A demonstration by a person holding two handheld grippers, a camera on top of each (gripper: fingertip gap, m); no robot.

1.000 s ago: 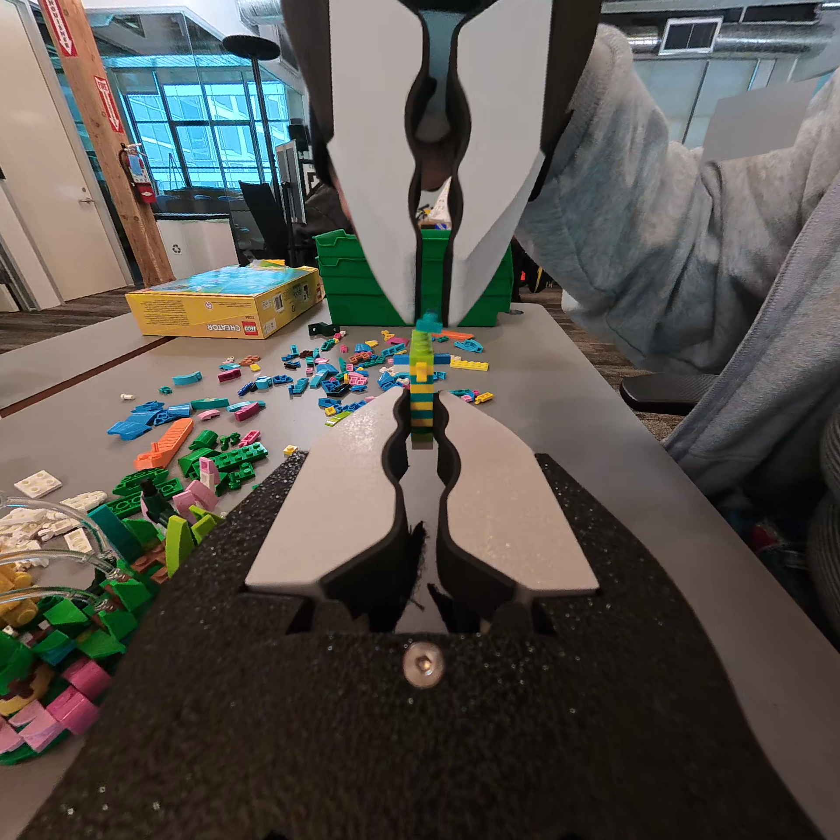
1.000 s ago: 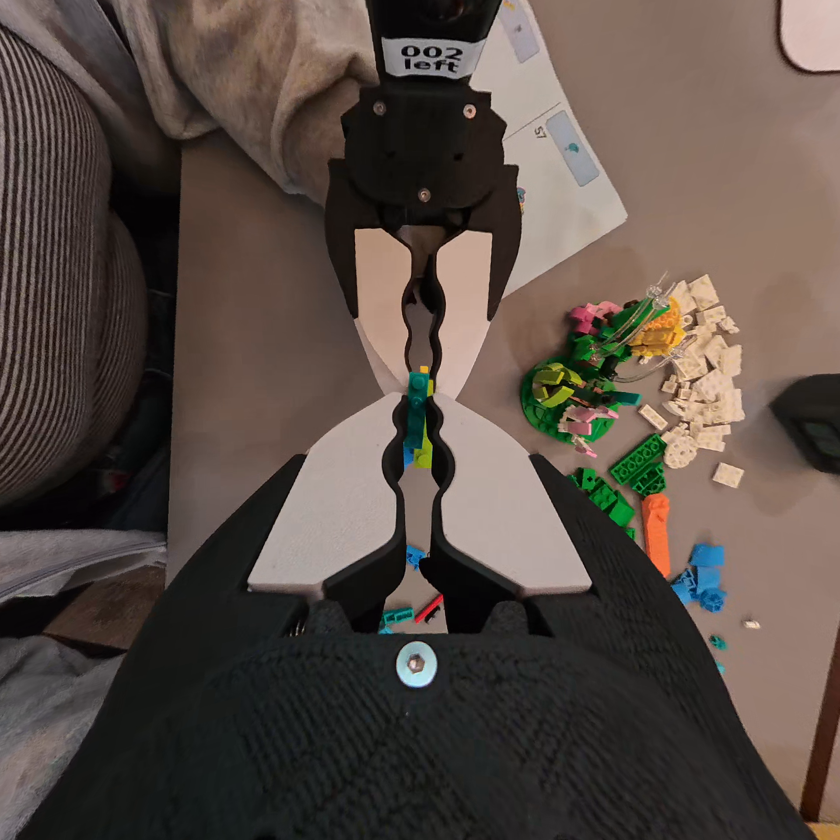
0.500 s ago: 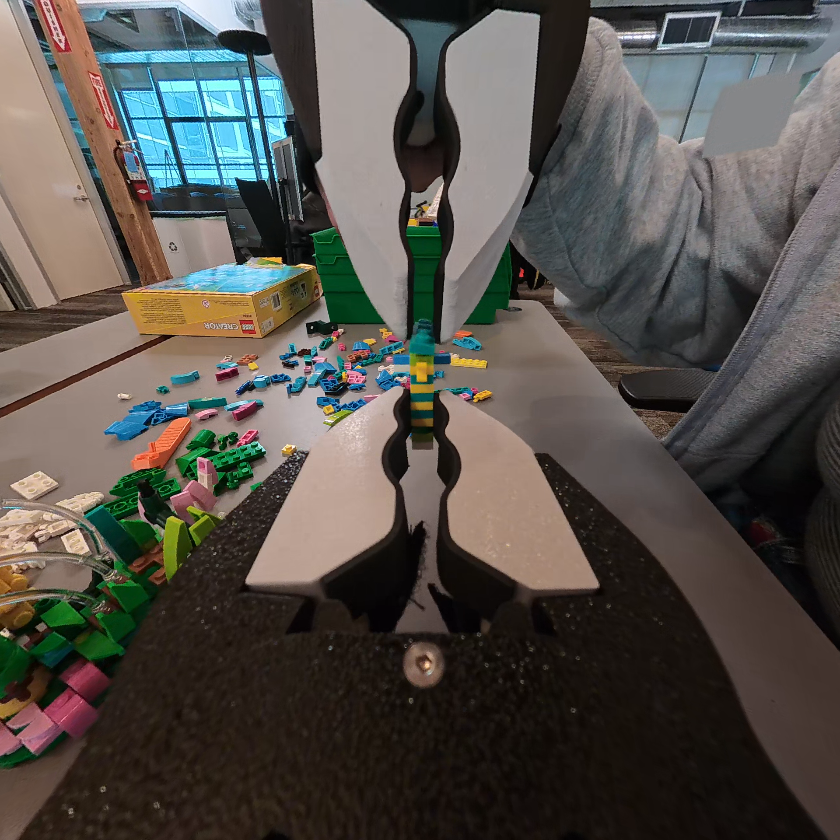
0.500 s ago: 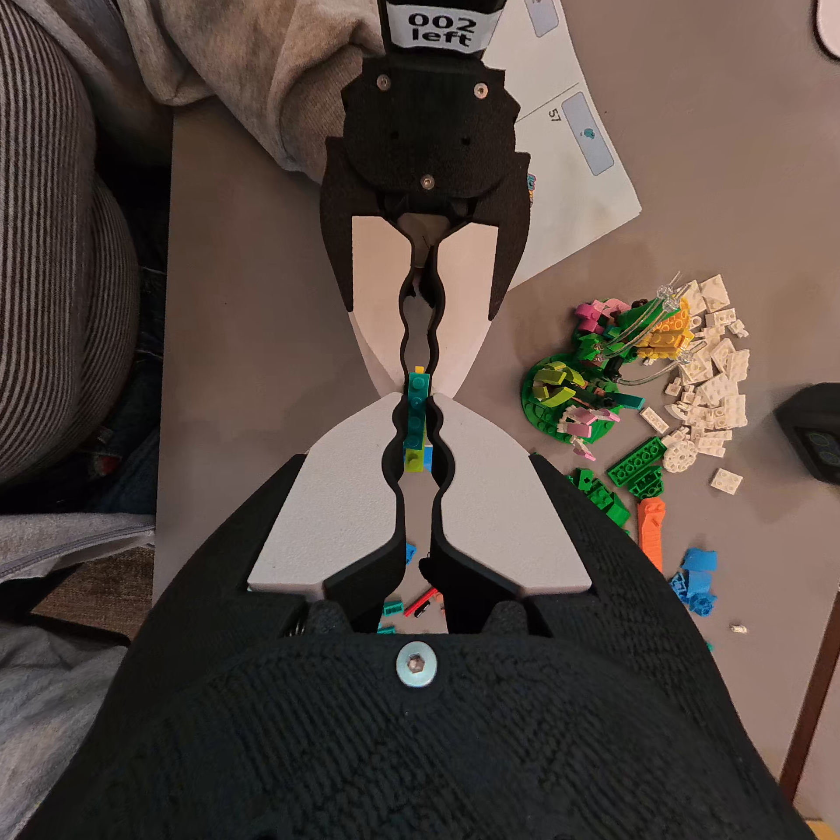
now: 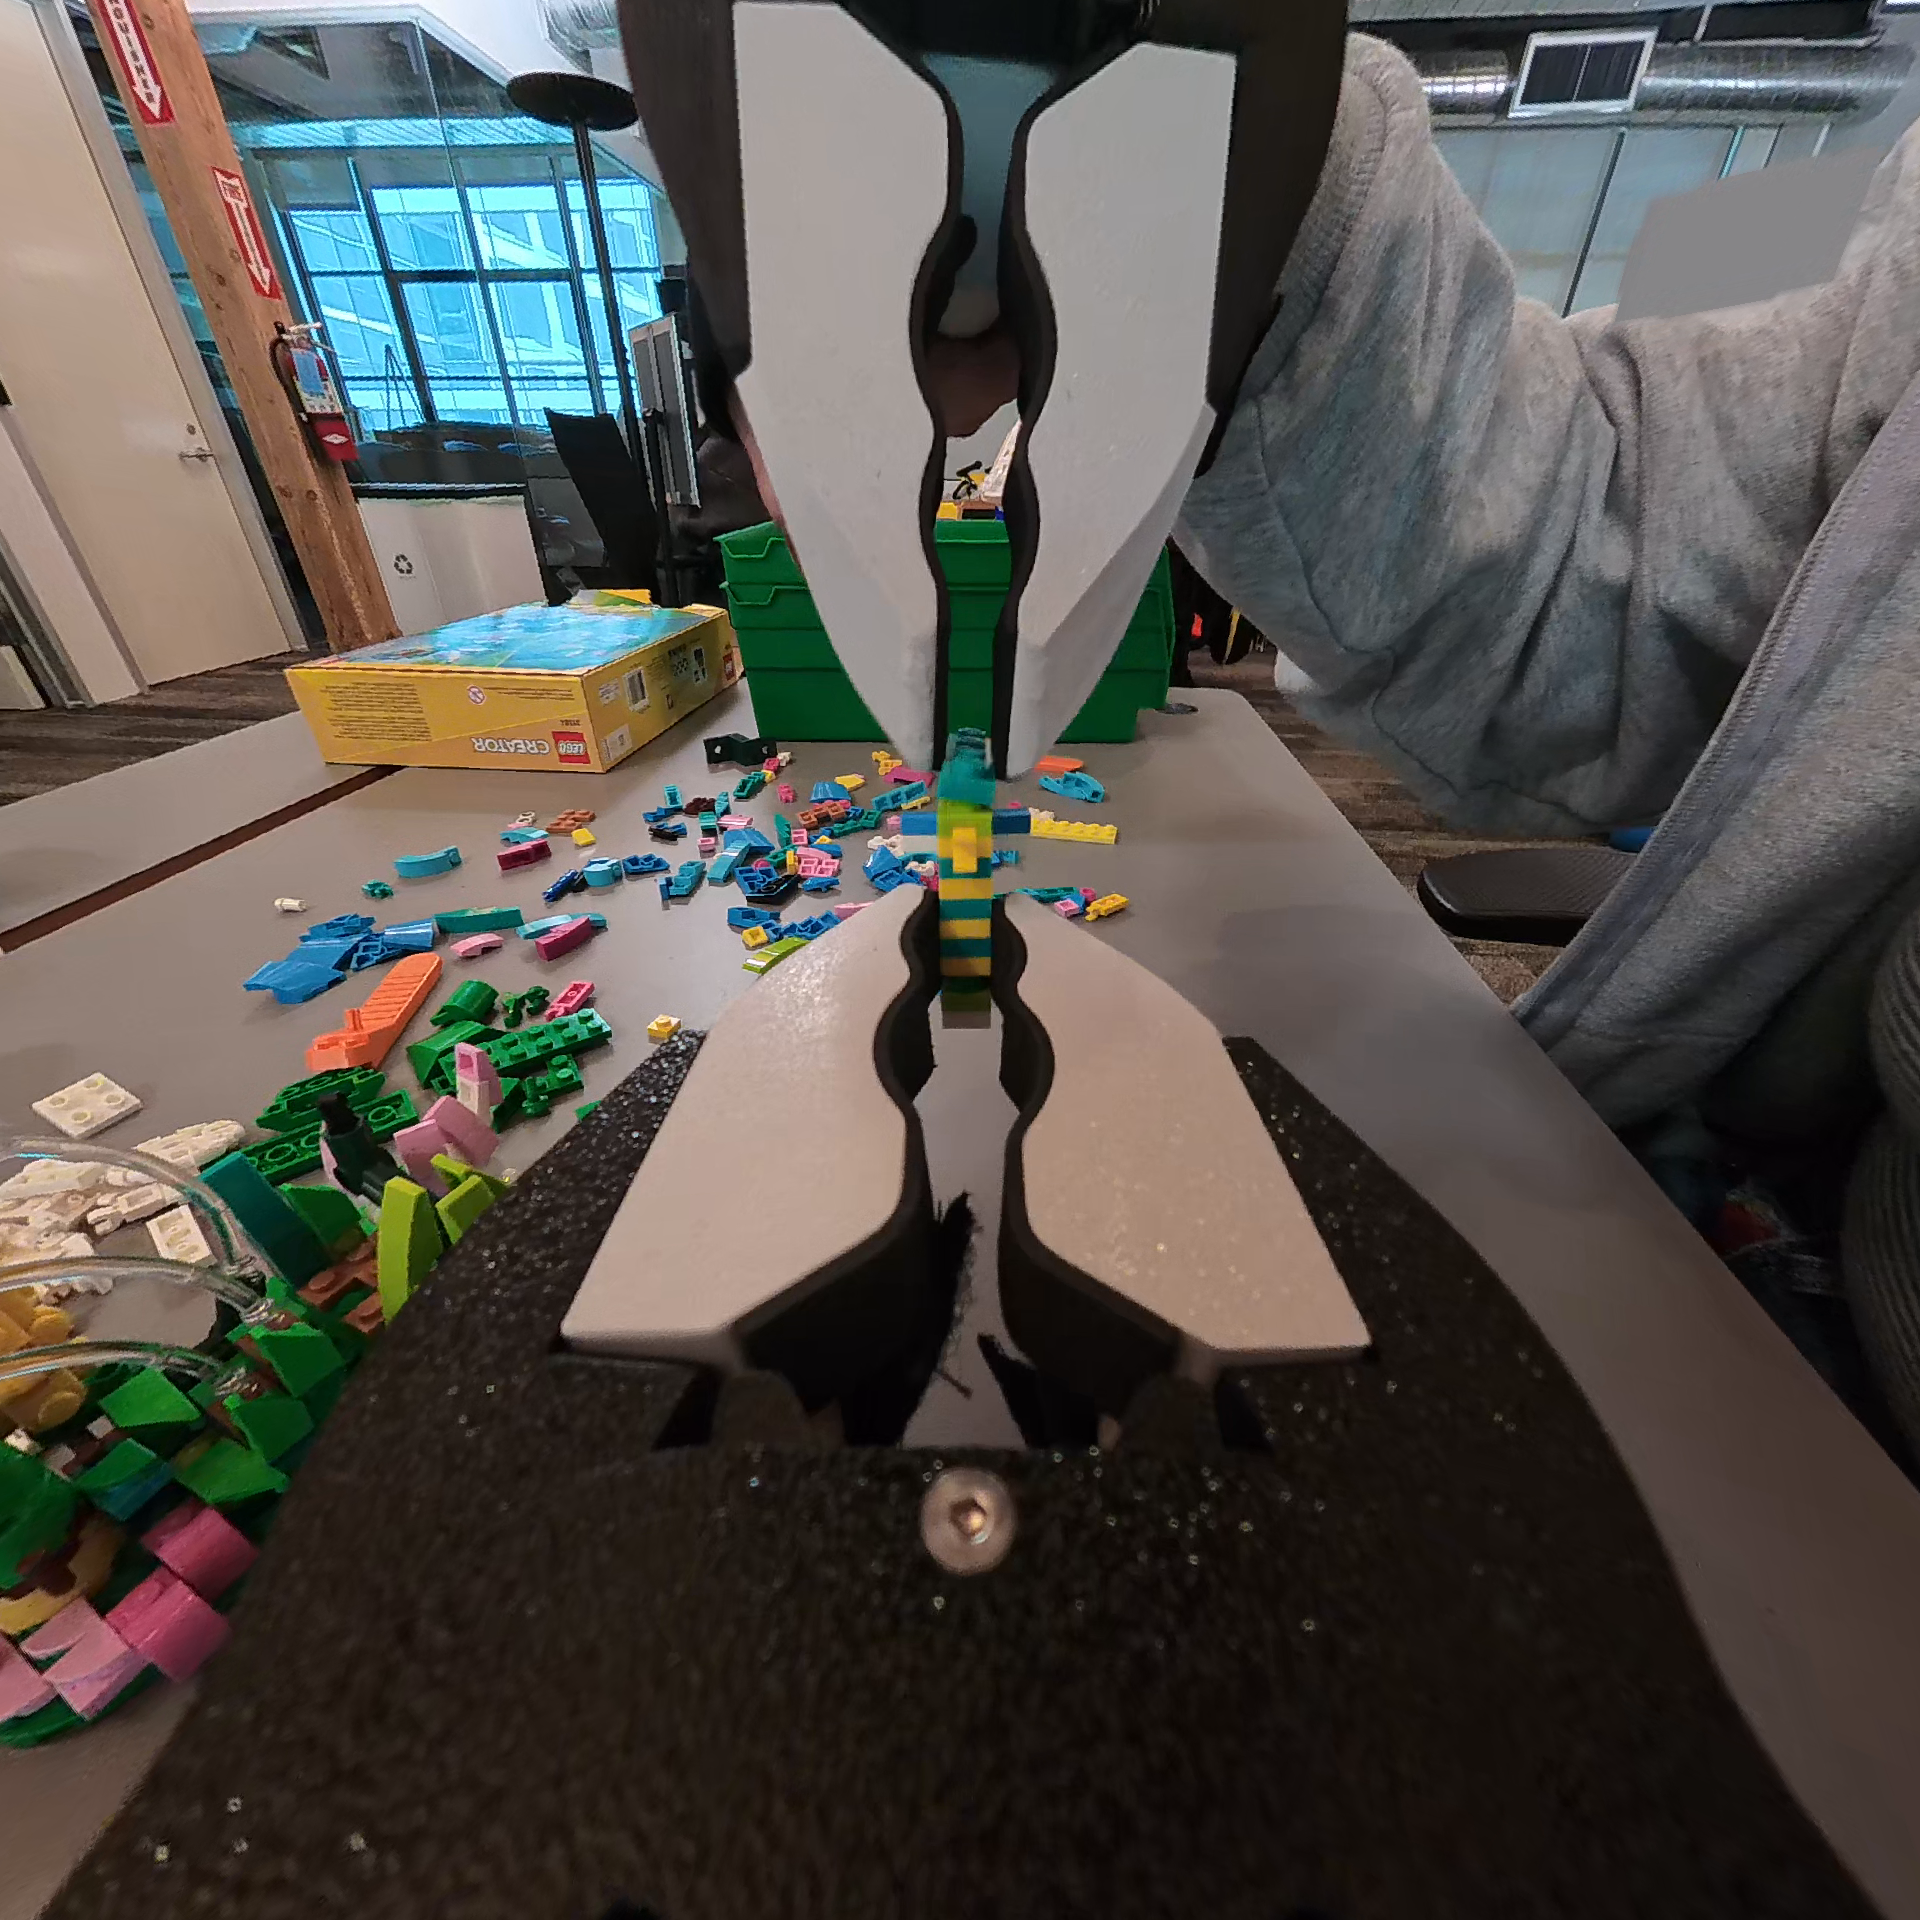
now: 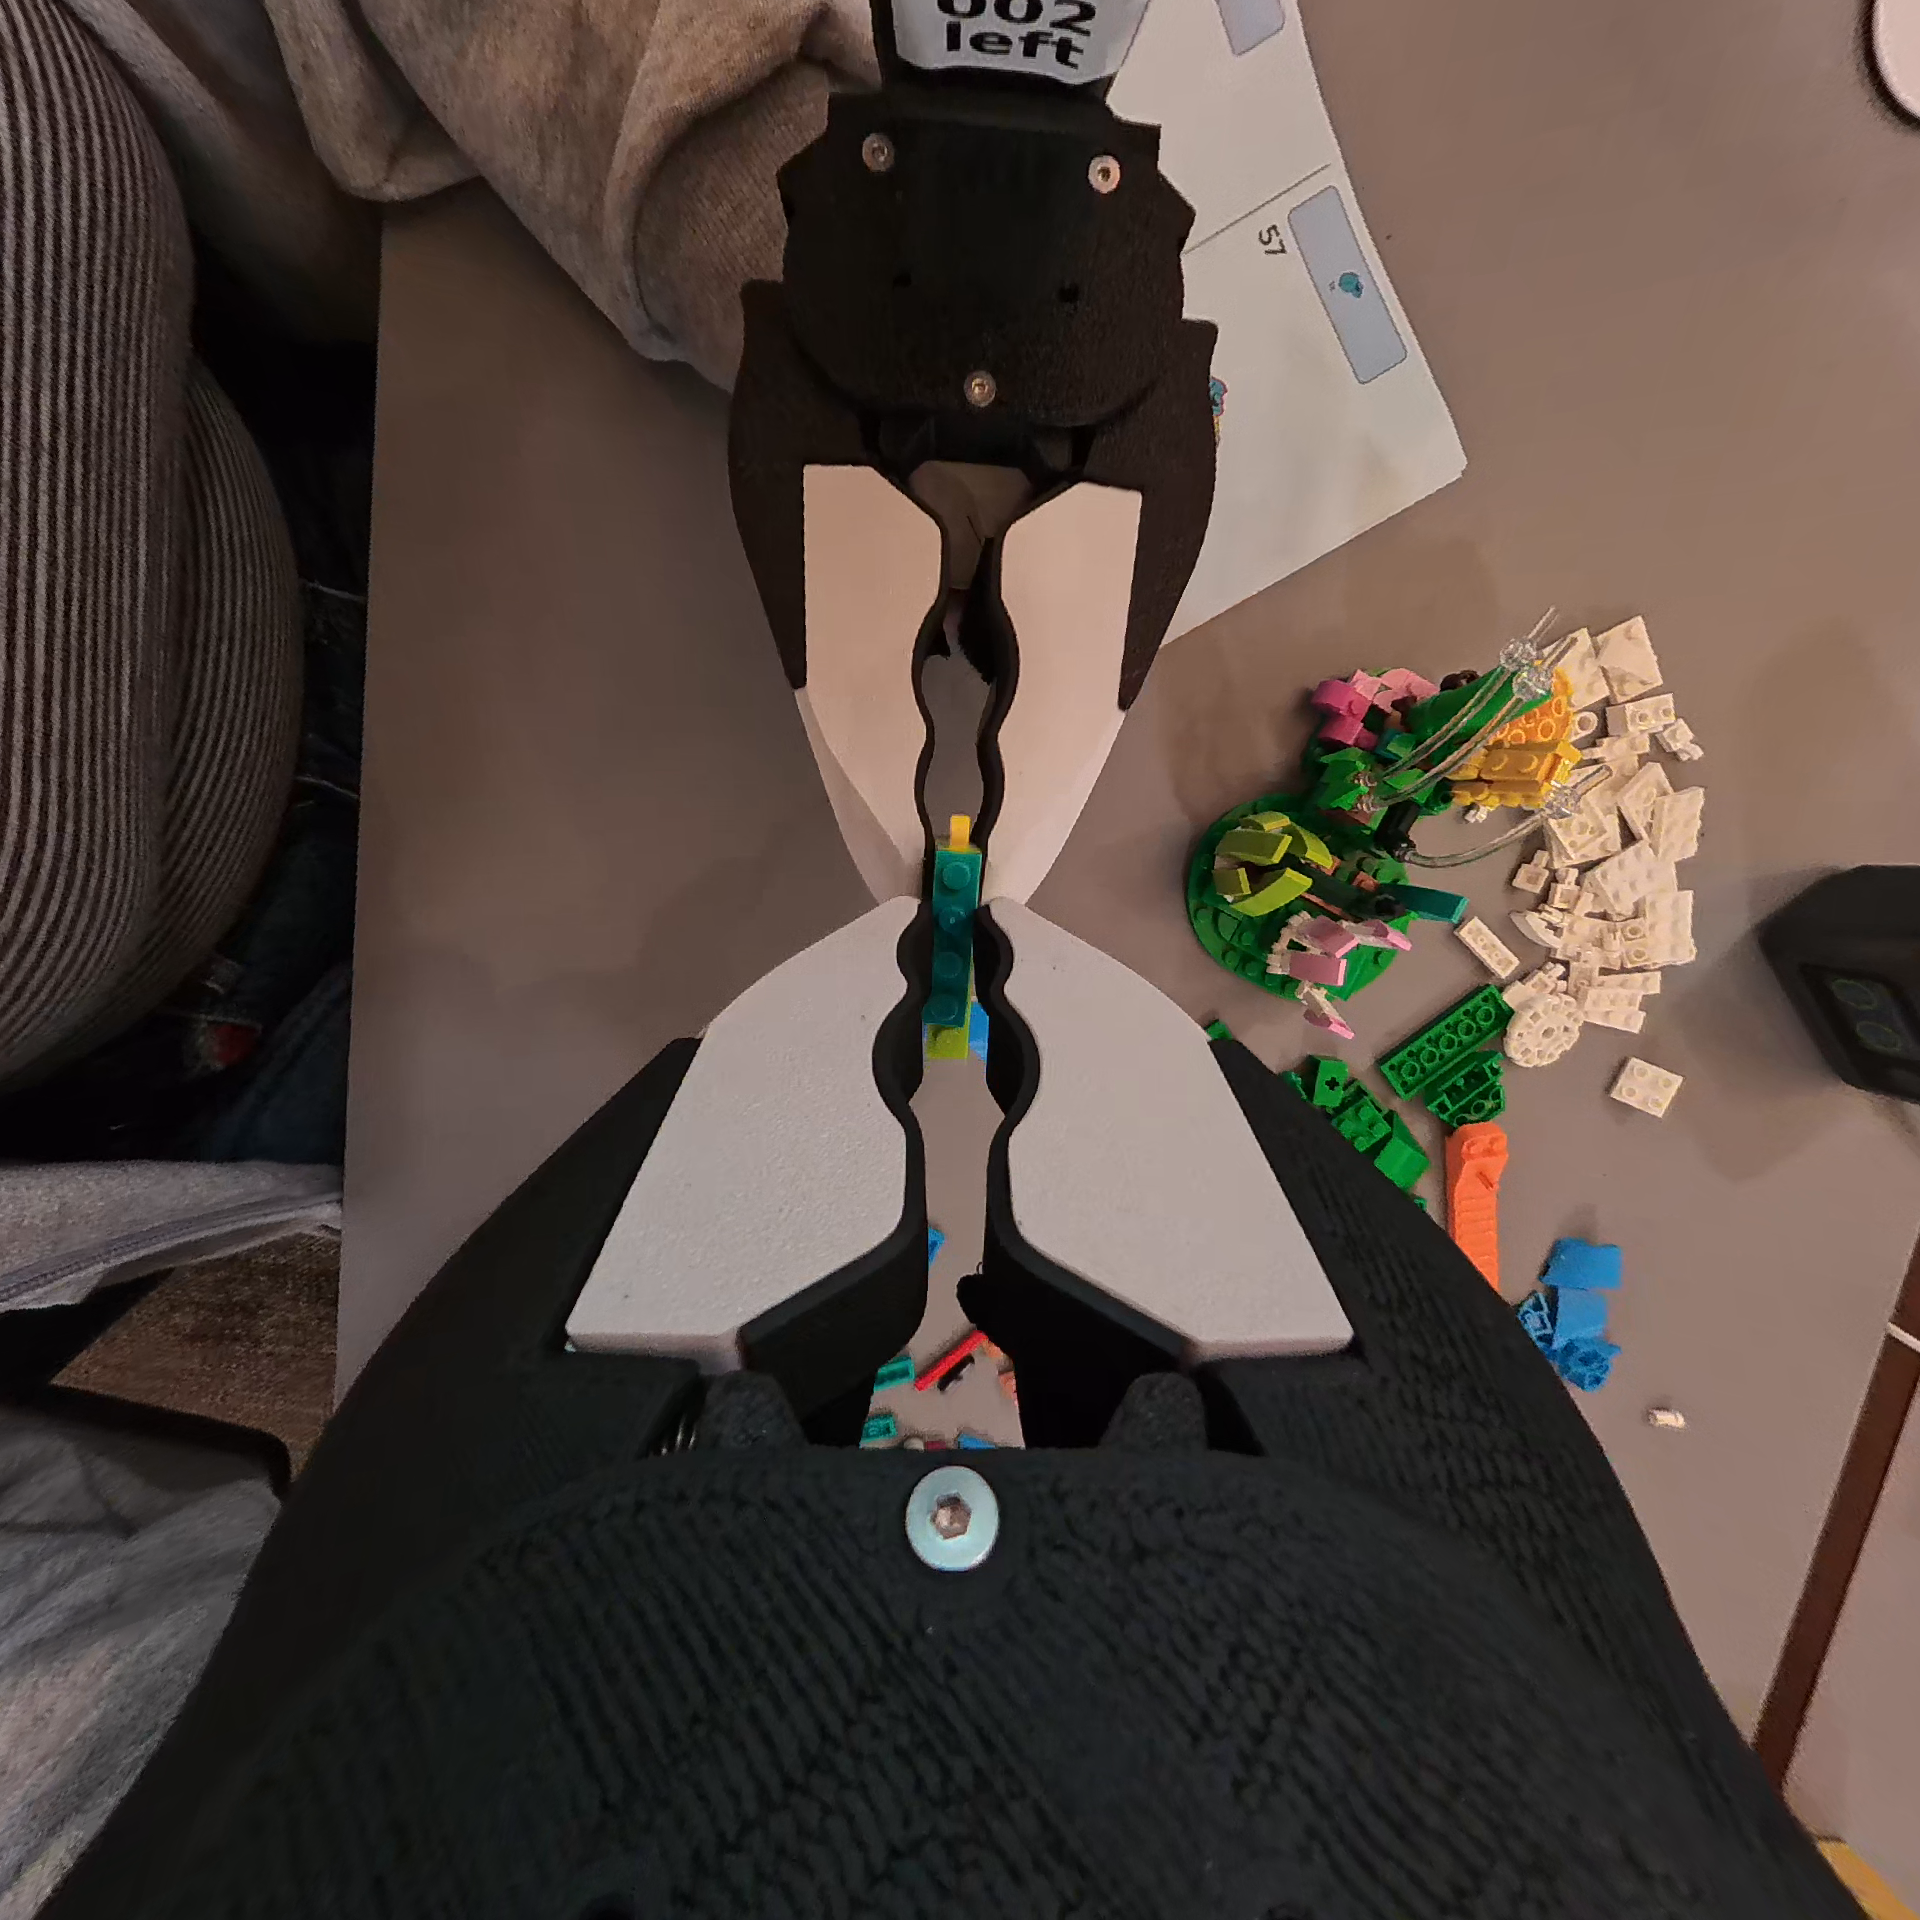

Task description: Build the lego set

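The left gripper (image 5: 964, 914) has its fingers closed on the lower end of a slim striped stack of green, yellow and teal plastic bricks (image 5: 966, 894). The right gripper (image 6: 954, 914) pinches the teal top of it, above the grey bench (image 5: 1299, 935).

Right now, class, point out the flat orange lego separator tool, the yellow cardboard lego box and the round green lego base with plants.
orange separator tool (image 5: 376, 1010), left wrist view, mid handle.
yellow box (image 5: 488, 722), left wrist view, front side.
round green base (image 6: 1226, 925), right wrist view, left rim.
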